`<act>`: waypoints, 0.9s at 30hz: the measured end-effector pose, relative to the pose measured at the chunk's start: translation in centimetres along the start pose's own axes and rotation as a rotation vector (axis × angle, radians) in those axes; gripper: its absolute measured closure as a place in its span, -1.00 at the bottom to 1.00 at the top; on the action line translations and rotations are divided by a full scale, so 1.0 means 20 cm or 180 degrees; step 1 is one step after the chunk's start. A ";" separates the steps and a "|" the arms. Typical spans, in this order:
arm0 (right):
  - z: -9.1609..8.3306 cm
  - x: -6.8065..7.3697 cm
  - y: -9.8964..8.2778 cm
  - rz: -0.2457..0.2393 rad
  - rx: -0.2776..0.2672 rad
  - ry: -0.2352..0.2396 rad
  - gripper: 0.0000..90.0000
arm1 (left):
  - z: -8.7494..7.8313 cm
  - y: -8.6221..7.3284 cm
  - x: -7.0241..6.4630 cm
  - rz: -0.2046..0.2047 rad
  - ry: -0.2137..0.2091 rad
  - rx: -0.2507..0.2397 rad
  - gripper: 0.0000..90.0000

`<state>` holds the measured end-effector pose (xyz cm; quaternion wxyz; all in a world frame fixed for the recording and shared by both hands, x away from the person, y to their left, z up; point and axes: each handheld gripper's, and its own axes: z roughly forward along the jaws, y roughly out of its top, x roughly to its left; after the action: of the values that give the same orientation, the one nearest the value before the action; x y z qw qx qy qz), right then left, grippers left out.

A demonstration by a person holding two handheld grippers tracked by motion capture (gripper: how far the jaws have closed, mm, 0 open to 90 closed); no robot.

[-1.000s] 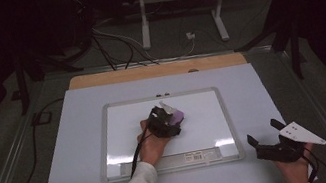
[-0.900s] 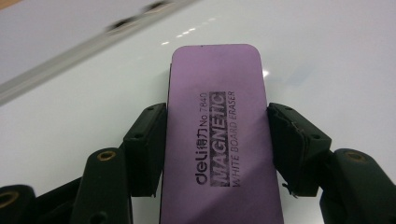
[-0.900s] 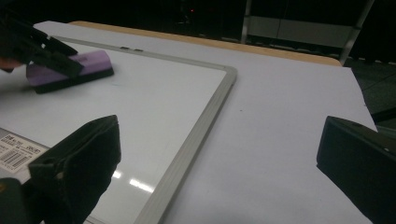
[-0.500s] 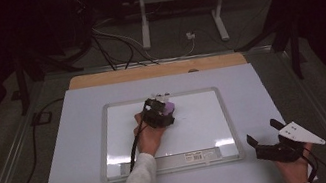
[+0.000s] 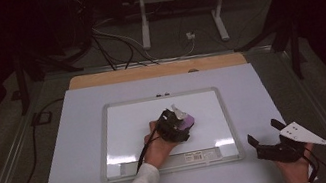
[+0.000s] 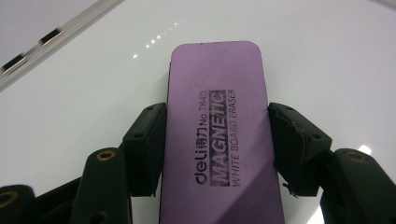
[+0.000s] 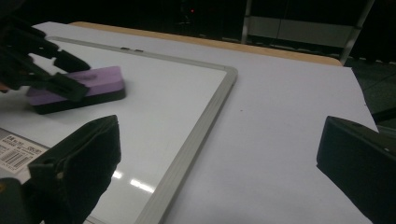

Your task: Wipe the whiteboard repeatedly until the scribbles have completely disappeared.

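Left gripper (image 6: pixel 217 135) clamps a flat purple eraser (image 6: pixel 219 135) printed "MAGNETIC"; right gripper (image 7: pixel 219 163) gapes empty

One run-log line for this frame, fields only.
left tongs: shut on purple eraser | eraser: flat on whiteboard | right tongs: open, off board

Dim room, dark surroundings; overhead glare streaks the whiteboard (image 5: pixel 127 128), edges slightly soft.
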<state>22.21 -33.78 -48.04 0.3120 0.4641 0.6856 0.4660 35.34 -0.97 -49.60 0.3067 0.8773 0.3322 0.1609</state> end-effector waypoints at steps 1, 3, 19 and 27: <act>0.00 0.00 0.00 -0.0004 -0.0003 -0.0001 -1.00 | -0.01 -0.01 0.02 -0.0039 0.0038 0.0019 -0.08; 0.00 0.00 0.00 -0.0007 0.0004 0.0000 -1.00 | -0.01 -0.02 0.07 -0.0135 0.0133 0.0056 -0.08; 0.01 0.00 0.00 -0.0018 0.0012 0.0008 -1.00 | 0.11 0.12 0.05 -0.0170 0.0214 0.0032 -0.08; 0.00 0.00 0.00 -0.0011 0.0000 -0.0001 -1.00 | 0.06 0.09 -0.03 0.0094 0.0101 0.0103 -0.08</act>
<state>22.20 -33.77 -48.04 0.3129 0.4631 0.6864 0.4653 36.40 -3.01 -49.40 0.2848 0.8843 0.3266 0.1739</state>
